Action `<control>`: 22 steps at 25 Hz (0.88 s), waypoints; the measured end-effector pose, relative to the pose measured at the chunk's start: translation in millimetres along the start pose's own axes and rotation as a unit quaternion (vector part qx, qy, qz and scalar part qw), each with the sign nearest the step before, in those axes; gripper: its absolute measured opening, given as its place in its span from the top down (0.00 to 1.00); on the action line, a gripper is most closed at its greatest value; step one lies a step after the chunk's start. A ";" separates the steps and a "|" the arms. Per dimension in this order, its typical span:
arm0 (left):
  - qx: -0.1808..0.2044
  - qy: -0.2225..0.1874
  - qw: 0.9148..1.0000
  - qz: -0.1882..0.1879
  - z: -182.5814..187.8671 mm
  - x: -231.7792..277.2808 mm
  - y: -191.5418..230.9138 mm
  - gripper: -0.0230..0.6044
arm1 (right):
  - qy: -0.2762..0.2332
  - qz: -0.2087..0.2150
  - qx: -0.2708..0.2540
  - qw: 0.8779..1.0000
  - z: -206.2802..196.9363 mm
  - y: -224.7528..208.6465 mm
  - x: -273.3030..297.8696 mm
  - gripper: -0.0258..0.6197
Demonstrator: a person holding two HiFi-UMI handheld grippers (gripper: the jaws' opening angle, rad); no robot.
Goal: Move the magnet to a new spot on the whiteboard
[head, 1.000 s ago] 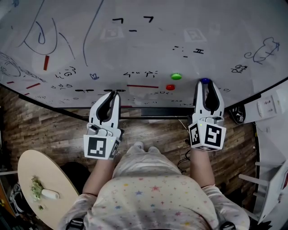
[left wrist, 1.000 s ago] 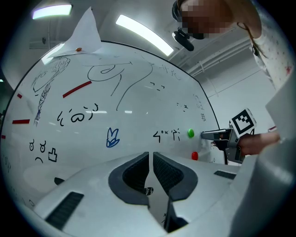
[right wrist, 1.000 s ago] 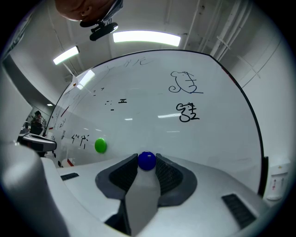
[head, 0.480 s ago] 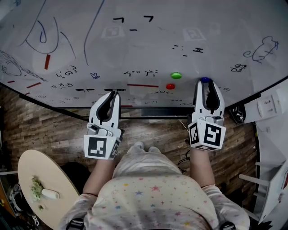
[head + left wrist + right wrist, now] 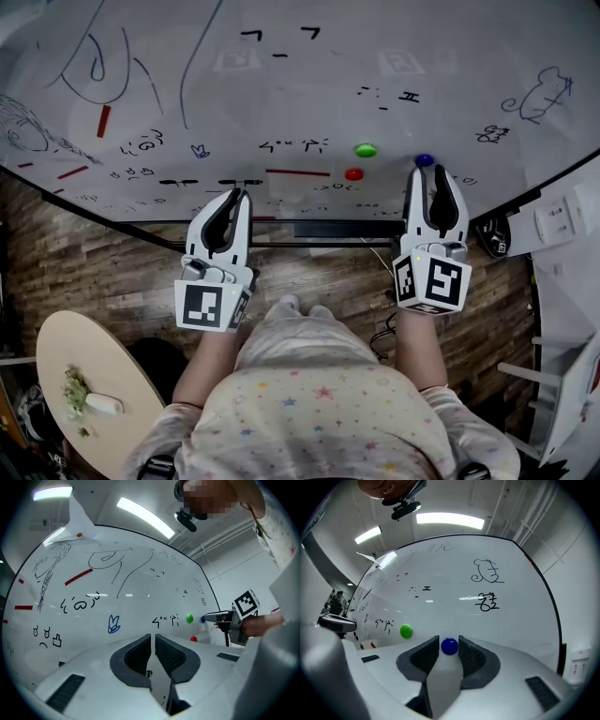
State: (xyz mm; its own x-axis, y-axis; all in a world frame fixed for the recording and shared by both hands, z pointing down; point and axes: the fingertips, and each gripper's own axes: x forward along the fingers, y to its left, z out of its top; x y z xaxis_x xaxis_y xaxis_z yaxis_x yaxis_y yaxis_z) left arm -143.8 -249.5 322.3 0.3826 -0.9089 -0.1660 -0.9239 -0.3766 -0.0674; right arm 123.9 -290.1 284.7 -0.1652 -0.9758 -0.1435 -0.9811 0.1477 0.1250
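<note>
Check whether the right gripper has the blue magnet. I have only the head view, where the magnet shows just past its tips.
Observer: In the right gripper view the blue magnet sits between the jaw tips of the right gripper, jaws apart by about its width; I cannot tell whether they press it.
Operator: Report the left gripper.
Observer: In its own view the left gripper has its jaws almost together, nothing between them.

Only scribbles on the whiteboard [image 5: 309, 103] — nothing legible as text.
</note>
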 end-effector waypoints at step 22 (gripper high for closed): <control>-0.003 -0.001 1.000 -0.022 5.3 -10.0 -36.2 0.91 | -0.003 0.000 0.016 1.000 1.3 -14.1 -46.8 0.96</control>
State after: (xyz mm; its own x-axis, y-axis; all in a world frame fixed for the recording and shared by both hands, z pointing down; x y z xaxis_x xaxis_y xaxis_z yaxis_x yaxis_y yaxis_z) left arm -114.2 -225.9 321.1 0.4230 -0.8909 -0.1656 -0.9061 -0.4174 -0.0694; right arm 145.3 -246.3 288.4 -0.1655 -0.9747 -0.1500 -0.9839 0.1528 0.0929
